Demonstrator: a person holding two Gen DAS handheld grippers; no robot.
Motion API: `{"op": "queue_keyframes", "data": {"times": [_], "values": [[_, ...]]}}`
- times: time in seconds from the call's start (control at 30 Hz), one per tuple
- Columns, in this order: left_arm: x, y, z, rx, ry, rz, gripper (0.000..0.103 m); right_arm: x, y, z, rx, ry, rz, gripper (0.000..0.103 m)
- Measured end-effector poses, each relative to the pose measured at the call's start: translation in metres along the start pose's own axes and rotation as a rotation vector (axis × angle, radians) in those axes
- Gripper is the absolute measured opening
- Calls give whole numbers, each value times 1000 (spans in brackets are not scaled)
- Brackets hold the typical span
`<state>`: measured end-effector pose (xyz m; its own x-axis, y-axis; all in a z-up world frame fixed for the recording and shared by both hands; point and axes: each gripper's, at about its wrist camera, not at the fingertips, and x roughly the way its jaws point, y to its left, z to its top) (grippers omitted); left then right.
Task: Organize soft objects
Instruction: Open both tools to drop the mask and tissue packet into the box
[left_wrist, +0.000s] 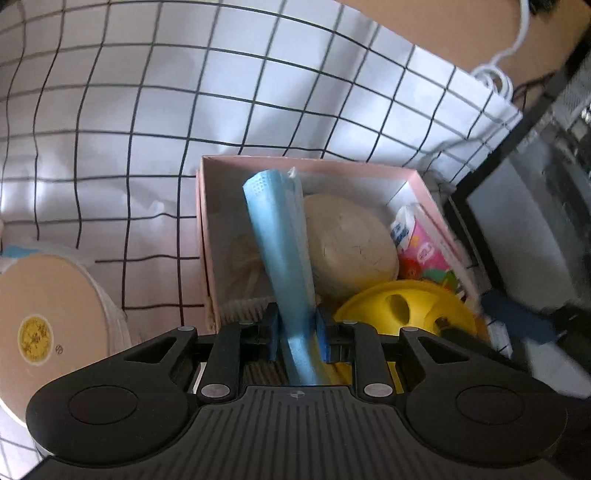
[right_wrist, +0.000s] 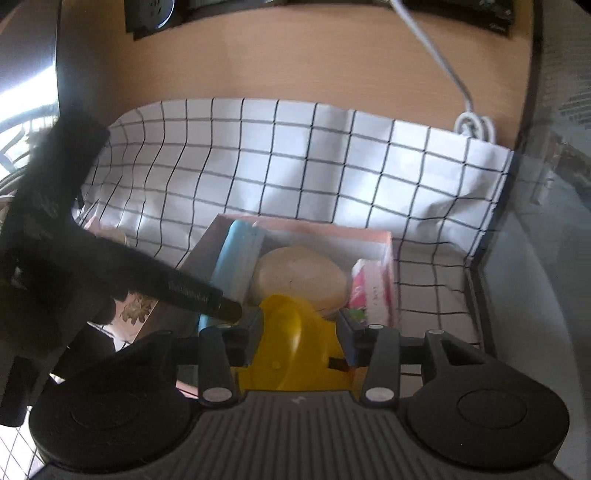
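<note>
A: What is the left gripper (left_wrist: 295, 328) doing?
B: Its fingers (left_wrist: 271, 330) pinch a blue mask (left_wrist: 280, 243) that pokes up over the pink box (left_wrist: 201, 229).
A: And the right gripper (right_wrist: 301, 334)?
B: It squeezes a yellow toy (right_wrist: 291, 343) at the near end of the box.
A: What is inside the box?
B: A tan squishy bun (left_wrist: 349, 245) in the middle and a pink tissue pack (left_wrist: 421, 247) on the right.
A: What is under it?
B: A white checked cloth (left_wrist: 147, 129) on the wooden counter (right_wrist: 295, 59). A round tan lid (left_wrist: 40, 317) sits near left.
</note>
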<state>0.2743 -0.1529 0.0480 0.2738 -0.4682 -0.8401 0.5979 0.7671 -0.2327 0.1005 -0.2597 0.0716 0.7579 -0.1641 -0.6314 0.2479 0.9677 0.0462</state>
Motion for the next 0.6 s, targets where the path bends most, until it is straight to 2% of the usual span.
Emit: {"op": "queue_keyframes", "data": {"times": [0.2, 0.27, 0.43, 0.6], "values": [[13, -24, -2, 142, 29, 114, 25, -19, -7, -1, 2, -33, -20, 43], [15, -25, -4, 129, 40, 75, 25, -22, -10, -3, 4, -34, -20, 43], [11, -17, -7, 93, 22, 43, 25, -23, -16, -7, 17, -29, -28, 43], [-19, -13, -11, 55, -44, -8, 26, -28, -18, -7, 22, -51, -27, 43]]}}
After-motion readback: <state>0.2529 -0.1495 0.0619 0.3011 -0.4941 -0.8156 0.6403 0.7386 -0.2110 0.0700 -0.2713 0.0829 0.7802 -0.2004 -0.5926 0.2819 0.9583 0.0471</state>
